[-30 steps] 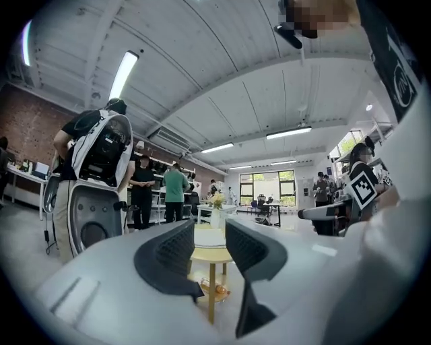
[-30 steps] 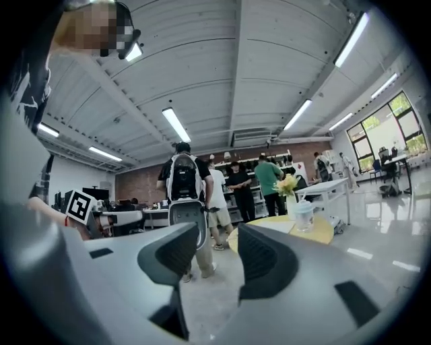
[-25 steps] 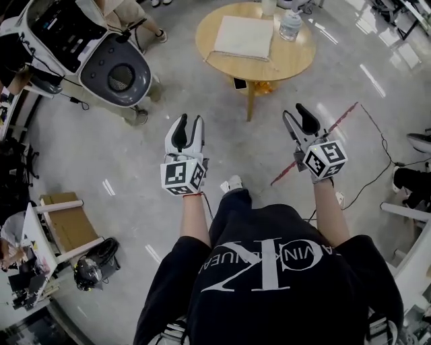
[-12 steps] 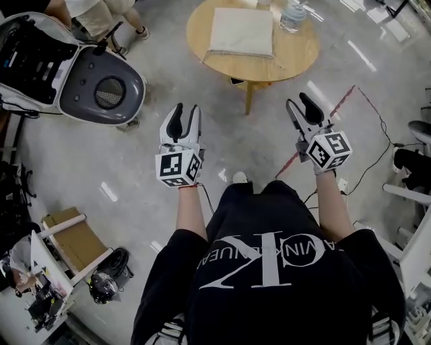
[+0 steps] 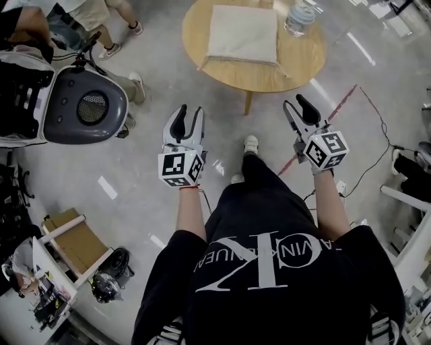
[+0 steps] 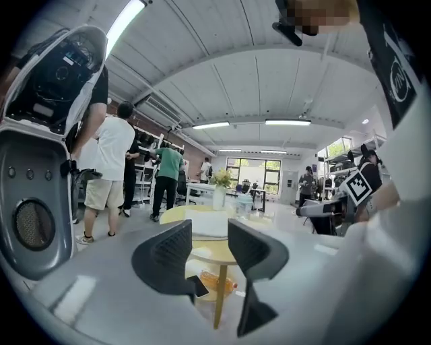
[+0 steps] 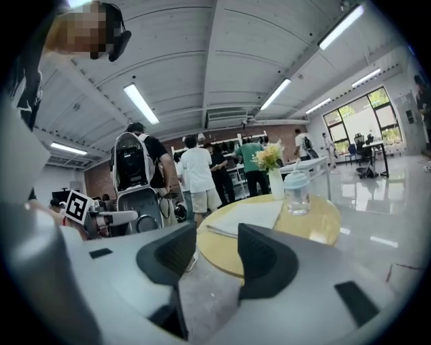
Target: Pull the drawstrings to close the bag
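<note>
Grey polished floor separates the standing person from a round light-wood tabletop point(image 5: 296, 60), where a flat cream cloth drawstring bag point(image 5: 244, 34) lies near a clear plastic bottle point(image 5: 300, 17). The left tongs point(image 5: 186, 114) and right tongs point(image 5: 297, 108) are both spread and empty, well short of the bag. The sound approach is probably to step in close, locate the cords, which are too fine to make out from here, and then pinch one on each side.

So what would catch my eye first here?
Two hand-held tongs reach forward, the left tongs and right tongs, both open and empty. Ahead stands a round wooden table with a pale cloth bag lying flat and a water bottle beside it. A bulky grey machine sits on the floor at left.
</note>
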`<action>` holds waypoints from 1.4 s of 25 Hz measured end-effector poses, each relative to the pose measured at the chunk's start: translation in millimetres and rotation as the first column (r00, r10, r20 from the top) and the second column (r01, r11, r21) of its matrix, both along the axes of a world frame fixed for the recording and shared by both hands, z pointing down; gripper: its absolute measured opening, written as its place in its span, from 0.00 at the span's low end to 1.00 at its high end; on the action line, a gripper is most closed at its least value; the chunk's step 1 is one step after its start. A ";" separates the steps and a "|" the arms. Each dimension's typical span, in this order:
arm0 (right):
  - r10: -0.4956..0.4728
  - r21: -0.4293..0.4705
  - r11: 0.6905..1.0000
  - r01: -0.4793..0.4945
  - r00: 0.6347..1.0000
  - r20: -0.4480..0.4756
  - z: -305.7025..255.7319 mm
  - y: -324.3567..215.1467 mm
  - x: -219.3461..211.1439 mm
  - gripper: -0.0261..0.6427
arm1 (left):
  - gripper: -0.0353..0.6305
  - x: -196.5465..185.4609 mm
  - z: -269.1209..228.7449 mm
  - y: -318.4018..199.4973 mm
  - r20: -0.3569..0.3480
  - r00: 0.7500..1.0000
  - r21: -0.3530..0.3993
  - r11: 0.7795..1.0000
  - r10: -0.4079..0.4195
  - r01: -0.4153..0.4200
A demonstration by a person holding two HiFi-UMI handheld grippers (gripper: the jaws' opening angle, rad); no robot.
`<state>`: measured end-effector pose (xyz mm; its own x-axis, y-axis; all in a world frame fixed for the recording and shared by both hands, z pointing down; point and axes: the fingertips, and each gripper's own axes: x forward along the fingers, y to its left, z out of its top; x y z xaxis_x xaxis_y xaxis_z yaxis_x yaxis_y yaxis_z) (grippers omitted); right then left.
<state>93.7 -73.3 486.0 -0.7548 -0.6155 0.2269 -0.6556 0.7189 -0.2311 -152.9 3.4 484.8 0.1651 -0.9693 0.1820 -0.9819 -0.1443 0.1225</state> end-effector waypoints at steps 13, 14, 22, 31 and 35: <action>-0.080 -0.061 0.995 0.074 0.991 -0.103 25.7 -91.3 -39.4 0.28 | 0.29 -26.8 7.8 -96.0 0.025 1.000 -0.048 0.999 0.004 -0.003; -0.084 -0.072 0.994 0.076 0.990 -0.115 30.0 -93.8 -38.9 0.28 | 0.30 -26.6 9.6 -99.5 0.023 1.000 -0.055 0.999 0.004 -0.003; -0.146 -0.146 0.982 0.118 0.969 -0.201 67.2 -113.3 -40.1 0.28 | 0.31 -20.2 24.8 -127.6 0.025 1.000 -0.099 0.995 0.005 -0.003; -0.210 -0.242 0.963 0.115 0.885 -0.416 118.1 -138.6 -37.4 0.27 | 0.33 -21.3 47.6 -137.0 0.036 0.999 -0.180 0.984 0.021 -0.014; -0.232 -0.262 0.958 0.117 0.852 -0.470 131.9 -151.0 -37.9 0.23 | 0.33 -24.0 62.8 -149.5 0.041 0.998 -0.227 0.973 0.052 -0.042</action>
<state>55.7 -224.3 617.9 -0.5985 -0.3760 0.7074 -0.5925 0.8020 -0.0750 -176.9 -146.1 547.6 0.1957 -0.8936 0.4040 -0.9801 -0.1643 0.1114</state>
